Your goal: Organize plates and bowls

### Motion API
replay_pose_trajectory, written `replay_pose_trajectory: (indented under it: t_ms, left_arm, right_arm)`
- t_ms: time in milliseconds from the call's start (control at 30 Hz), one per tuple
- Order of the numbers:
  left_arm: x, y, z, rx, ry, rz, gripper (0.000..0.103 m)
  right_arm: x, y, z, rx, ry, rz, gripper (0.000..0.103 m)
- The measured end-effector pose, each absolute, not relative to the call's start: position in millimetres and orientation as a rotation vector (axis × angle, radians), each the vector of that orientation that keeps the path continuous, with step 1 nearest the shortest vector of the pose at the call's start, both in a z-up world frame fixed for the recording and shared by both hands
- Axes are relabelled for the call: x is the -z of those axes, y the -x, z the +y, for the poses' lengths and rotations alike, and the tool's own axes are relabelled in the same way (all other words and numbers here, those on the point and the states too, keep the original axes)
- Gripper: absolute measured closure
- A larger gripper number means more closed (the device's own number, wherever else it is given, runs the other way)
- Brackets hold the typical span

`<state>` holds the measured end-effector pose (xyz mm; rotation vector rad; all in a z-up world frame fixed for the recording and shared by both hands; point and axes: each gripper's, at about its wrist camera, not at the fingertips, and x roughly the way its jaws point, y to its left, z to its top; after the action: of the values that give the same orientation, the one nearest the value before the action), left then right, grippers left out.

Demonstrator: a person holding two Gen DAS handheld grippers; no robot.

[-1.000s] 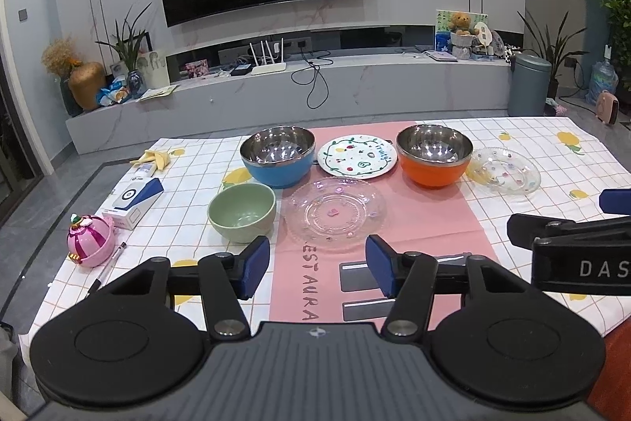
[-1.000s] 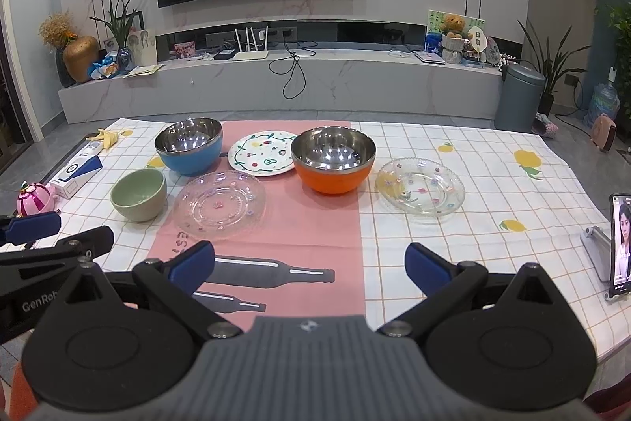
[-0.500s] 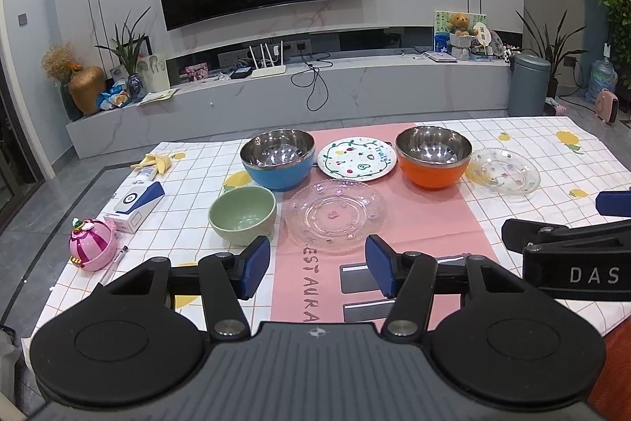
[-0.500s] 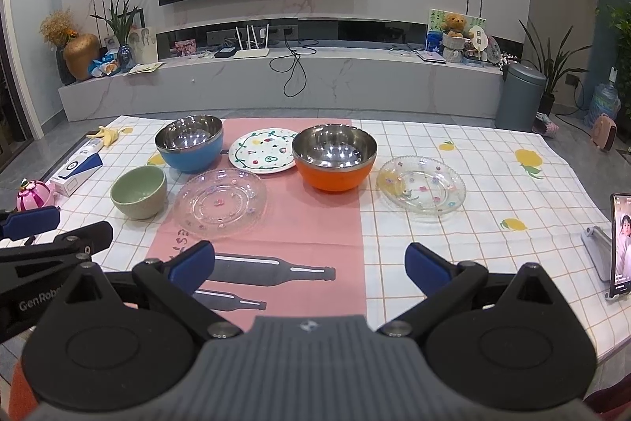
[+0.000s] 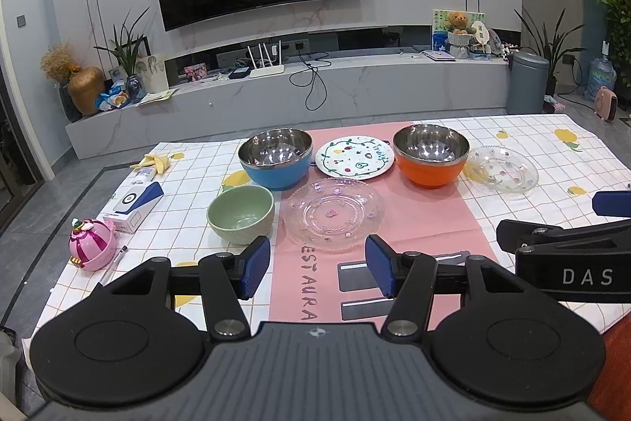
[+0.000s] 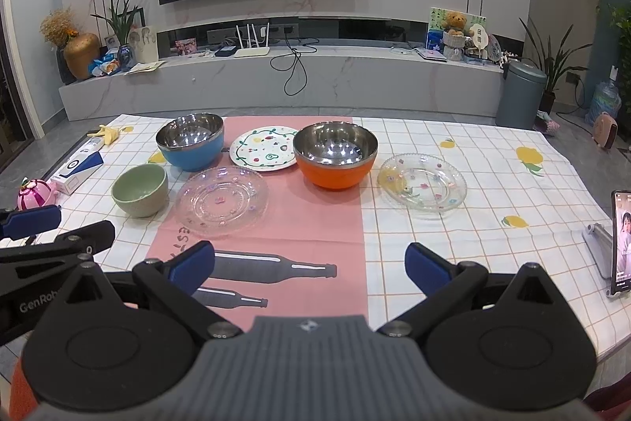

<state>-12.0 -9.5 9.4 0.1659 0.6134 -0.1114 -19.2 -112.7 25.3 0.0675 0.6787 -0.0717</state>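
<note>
- Left wrist view: the left tool [image 5: 317, 265] hangs above the near edge of the bench [image 5: 552, 145], its blue pads set moderately apart with nothing between them and touching nothing.
- Just beyond its pads lies the near clear glass plate [image 5: 333, 210] on the pink runner [image 5: 430, 219], with the green bowl [image 5: 240, 214] just to its left.
- Farther back stand the blue bowl [image 5: 276, 158], the painted white plate [image 5: 355, 156] and the orange bowl [image 5: 432, 156] in a row, and the second clear glass plate [image 5: 501, 168] just right of the orange bowl.
- The right tool's black finger shows at the right edge of this view.
- Right wrist view: the right tool [image 6: 309, 263] has its jaws spread wide, empty, above the runner's bottle print.
- All dishes sit apart from it, upright on the bench, unstacked: green bowl [image 6: 140, 190], blue bowl [image 6: 191, 141], orange bowl [image 6: 335, 154], and the three plates.
- A phone [image 6: 621, 241] stands on a holder at the right edge.
</note>
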Motion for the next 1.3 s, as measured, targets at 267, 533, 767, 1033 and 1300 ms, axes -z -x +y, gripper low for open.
replay_pose_trajectory:
  t_ms: [267,533,767,1033,1300]
  left_arm:
    - [-9.4,12.6,-11.1,0.112,-0.166,0.613,0.037]
    - [-9.3,12.8,-11.1,0.110,-0.167,0.613,0.037]
    - [-7.9,13.5,-13.6,0.114,-0.168,0.612,0.037]
    - [-5.4,13.7,-15.4,0.121,-0.156,0.615,0.037]
    - [-4.4,0.9,-8.5,0.157,-0.100,0.597,0.043]
  right_arm:
    - [-24.9,19.5,-112.4,0.072,-0.069,0.679,0.002]
    - [-24.3,19.7,-112.2,0.071,-0.068,0.679,0.002]
    - [-24.2,19.6,-112.0,0.070,-0.067,0.680,0.003]
    - [-20.2,20.3,-110.2,0.069,-0.066,0.683,0.002]
    - [-19.4,23.7,-118.9,0.065,-0.077,0.554,0.002]
